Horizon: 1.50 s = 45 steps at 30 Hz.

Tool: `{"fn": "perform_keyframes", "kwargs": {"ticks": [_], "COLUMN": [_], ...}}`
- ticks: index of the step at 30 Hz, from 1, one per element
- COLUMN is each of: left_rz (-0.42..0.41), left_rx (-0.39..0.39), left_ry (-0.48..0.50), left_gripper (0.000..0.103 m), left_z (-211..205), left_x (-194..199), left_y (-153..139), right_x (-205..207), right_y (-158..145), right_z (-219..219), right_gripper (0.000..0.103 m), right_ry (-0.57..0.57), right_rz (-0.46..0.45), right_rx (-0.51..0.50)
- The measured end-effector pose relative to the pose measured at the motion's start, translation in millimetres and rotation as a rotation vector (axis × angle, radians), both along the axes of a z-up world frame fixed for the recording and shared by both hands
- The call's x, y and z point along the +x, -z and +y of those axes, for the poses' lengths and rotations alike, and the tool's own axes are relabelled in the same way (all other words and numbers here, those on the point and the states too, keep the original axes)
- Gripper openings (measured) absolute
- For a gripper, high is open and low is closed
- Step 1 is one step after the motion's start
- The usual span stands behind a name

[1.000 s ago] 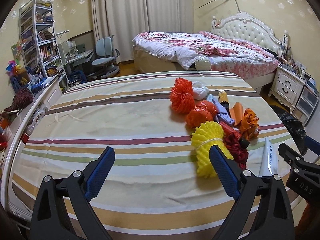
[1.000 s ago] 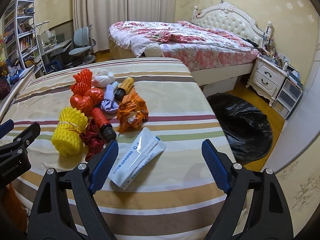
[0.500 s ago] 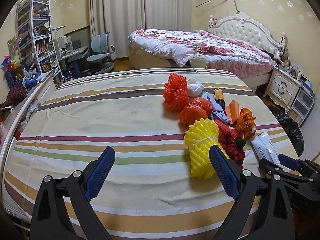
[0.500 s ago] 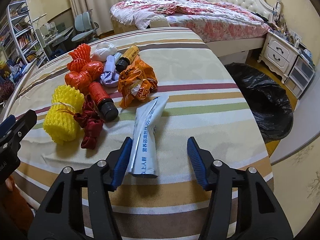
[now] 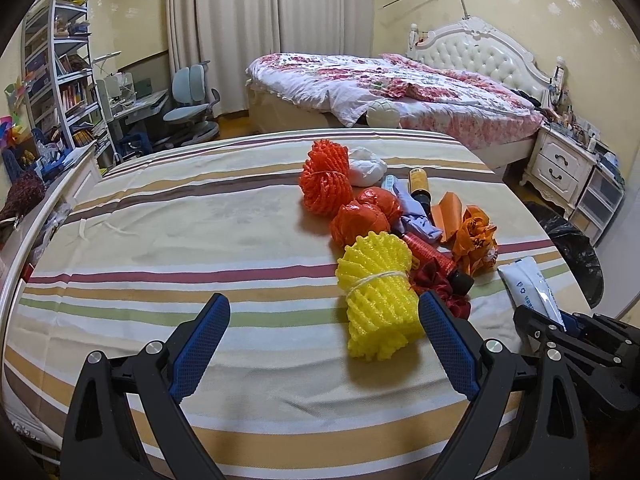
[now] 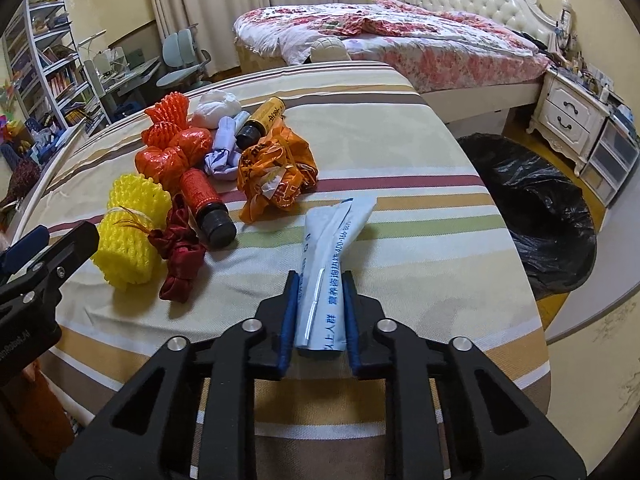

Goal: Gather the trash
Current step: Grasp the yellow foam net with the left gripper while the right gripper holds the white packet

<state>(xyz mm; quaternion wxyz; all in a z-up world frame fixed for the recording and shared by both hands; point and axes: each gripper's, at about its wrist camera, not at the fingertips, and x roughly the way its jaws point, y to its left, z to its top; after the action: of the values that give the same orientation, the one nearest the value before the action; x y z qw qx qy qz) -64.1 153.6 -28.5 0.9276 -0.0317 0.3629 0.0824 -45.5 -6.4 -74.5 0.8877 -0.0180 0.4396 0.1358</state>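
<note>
**Right gripper clamped on the white pouch at the table edge**

The white-and-blue plastic pouch [image 6: 334,256] lies on the striped tablecloth [image 6: 420,240], at the near right of the trash pile, with its far end fanned out toward the orange crumpled bag [image 6: 276,176]. The right gripper [image 6: 318,312] has just been closing and its blue pads now press both sides of the pouch's near end, folding it into a narrow ridge; the jaws stand almost together with only the film between them. The left gripper [image 5: 324,344] hangs wide open and empty, its right pad just beside the yellow foam fruit net [image 5: 378,300] but not touching it.

Outward from the pouch: a dark red ribbon bundle [image 6: 180,256] and a red bottle with a black cap [image 6: 204,204] lie left of it, then the yellow net; beyond the orange bag sit a lilac wrapper [image 6: 224,148], a gold bottle [image 6: 262,122], an orange-red bag [image 6: 170,156], an orange foam net [image 6: 168,120] and a white wad [image 6: 216,108]. A black trash bag [image 6: 536,216] stands open on the floor, right of the pouch.

Judgement: the grasp appears made. A good lift would go straight up until the limp far end clears the cloth, then swing right over the black bag before release. Thin film can slip; a firm hold matters.
</note>
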Motion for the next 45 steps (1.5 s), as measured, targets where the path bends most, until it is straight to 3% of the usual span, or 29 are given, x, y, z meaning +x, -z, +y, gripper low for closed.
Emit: {"fn": "perform_keyframes", "kwargs": {"ticks": [15,29,30,32,33,36,45], "left_rz": [0.051,0.063,0.061,0.061,0.066,0.059,0.006], "left_rx": [0.041,-0.026,-0.026,-0.047,-0.064,-0.092,-0.058], "left_ry": [-0.045,-0.03,-0.028,0.012,0.025,0.059,0.061], "left_gripper": [0.093,0.092,0.09,0.067,0.066,0.047,0.039], "left_z": [6,13,13,13,14,12,11], "left_x": [10,17,17,16,16,16,5], "left_y": [17,18,17,18,19,18,7], "right_x": [6,8,8,8,8,8,7], "right_y": [0,1,1,1,1,1,-5], "right_z": [-13,-14,-14,-14,-14,-14,-13], "right_gripper": [0.018,0.018,0.019,0.019,0.019,0.019,0.018], "right_ry": [0.013,0.017,0.017,0.017,0.017,0.017,0.006], "right_rz": [-0.009,-0.009,-0.009,-0.009,-0.009,-0.009,-0.033], "right_rx": [0.032,0.042,0.042,0.042,0.042,0.042,0.039]}}
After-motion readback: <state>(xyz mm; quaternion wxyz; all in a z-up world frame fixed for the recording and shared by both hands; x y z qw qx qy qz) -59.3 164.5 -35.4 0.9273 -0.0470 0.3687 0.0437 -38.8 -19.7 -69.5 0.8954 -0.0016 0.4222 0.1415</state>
